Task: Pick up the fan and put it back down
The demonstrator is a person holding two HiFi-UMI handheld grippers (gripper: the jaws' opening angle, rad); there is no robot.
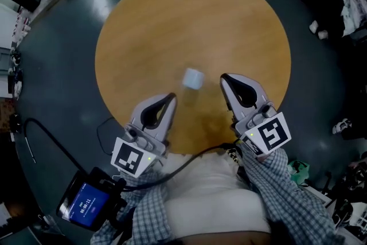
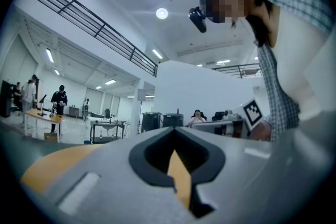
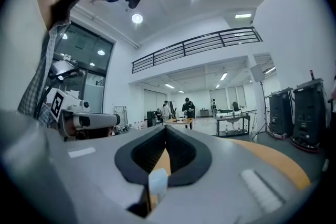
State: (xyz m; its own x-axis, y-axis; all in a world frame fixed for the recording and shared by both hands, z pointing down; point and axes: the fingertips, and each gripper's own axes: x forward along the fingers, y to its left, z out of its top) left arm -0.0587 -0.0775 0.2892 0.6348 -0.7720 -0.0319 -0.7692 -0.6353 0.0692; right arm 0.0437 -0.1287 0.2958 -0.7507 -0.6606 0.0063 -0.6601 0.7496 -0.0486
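both claws shut and empty: left claw (image 1: 171, 98), right claw (image 1: 225, 78), small white fan (image 1: 193, 78) on the counter (image 1: 172, 14) between their tips, neither clearly nearer

1. Mid-frame in the head view, a small pale block (image 1: 193, 78) on the counter (image 1: 172, 20) is blurring out, and its shape is not coming through.
2. Low centre in the right gripper view, a whitish bit (image 3: 157, 183) is peeking through the slit of the right claw (image 3: 166, 128), too blurred to name.
3. In the lower half of the head view, the left claw (image 1: 172, 98) and the right claw are overlapping parts of the counter's near rim.
4. At lower left of the head view, a blue screen (image 1: 86, 203) is showing print too small to read.
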